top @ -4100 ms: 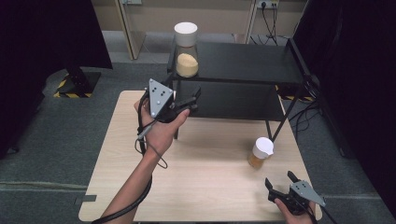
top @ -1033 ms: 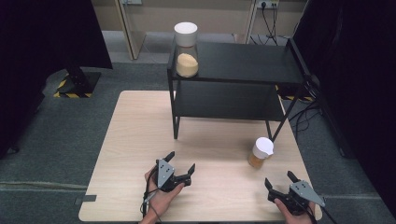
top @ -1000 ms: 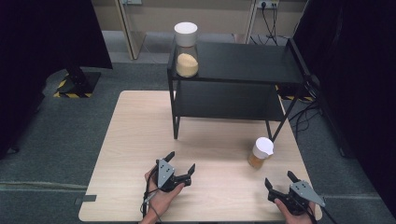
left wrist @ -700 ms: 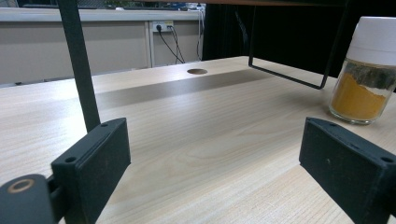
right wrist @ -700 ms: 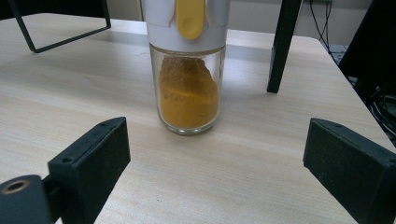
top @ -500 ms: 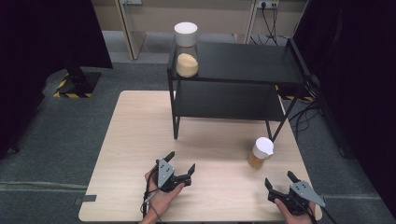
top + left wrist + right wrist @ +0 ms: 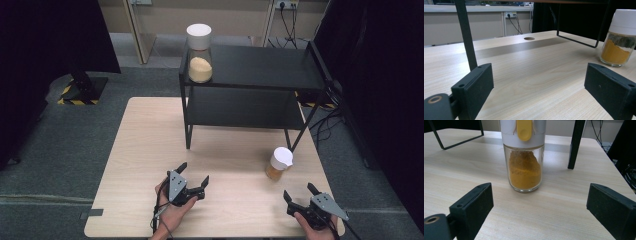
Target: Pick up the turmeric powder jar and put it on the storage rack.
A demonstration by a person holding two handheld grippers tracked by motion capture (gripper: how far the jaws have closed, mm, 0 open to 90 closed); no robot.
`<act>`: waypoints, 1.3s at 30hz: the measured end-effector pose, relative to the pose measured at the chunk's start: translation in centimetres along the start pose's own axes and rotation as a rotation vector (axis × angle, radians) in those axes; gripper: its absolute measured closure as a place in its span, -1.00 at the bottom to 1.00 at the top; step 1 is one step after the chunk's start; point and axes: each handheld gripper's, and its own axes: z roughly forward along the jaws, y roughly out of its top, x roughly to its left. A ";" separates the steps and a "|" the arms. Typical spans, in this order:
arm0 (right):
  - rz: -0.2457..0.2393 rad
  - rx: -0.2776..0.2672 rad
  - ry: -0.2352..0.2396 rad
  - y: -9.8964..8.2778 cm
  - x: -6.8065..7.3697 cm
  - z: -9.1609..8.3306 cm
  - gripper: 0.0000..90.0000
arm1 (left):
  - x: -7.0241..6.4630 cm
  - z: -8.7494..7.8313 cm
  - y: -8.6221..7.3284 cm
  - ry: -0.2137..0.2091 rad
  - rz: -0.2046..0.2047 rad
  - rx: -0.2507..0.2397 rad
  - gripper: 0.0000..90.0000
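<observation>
Grippers rest low at the near edge of a light wooden table (image 7: 140, 150), one in each of a person's hands. Seen from the high view, the left gripper (image 7: 192, 176) sits near the middle of the table's front edge with its jaws spread wide and nothing between them; the left hand (image 7: 172, 210) wraps its body from below, and a cable trails off toward the edge. The right gripper (image 7: 299, 192) lies at the near right corner, its grey three-cornered plate on top, jaws likewise spread and empty.

Just ahead of the right gripper stands a small glass spice jar (image 7: 278, 164) with a white cap, upright on the tabletop — about a third full of orange-yellow powder. In the right gripper view the jar (image 7: 525, 157) stands centred between the two open black jaws but farther out, apart from both; a yellow flip tab marks the front of its white cap. No label or writing can be read on it. In the left gripper view the same jar (image 7: 620, 40) appears at far right, beyond the right-hand jaw.

Behind it, a black two-tier metal shelf (image 7: 270, 65) stands across the back of the table. At the top tier's left front corner stands a taller glass jar (image 7: 200, 54) with a white lid, holding a pale tan powder. A round cable hole (image 7: 529, 38) shows in the tabletop in the left gripper view.
</observation>
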 end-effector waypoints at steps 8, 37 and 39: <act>0.018 -0.017 0.019 0.3 -0.2 0.1 -0.84 | 0.2 0.0 0.1 -0.004 -0.011 0.005 -0.83; -0.028 0.056 0.055 5.4 0.6 7.9 -0.54 | 0.2 0.1 0.1 -0.015 0.004 0.007 -0.82; -0.025 0.054 0.053 5.3 0.6 8.2 -0.48 | 0.3 0.1 0.1 -0.016 -0.002 0.008 -0.82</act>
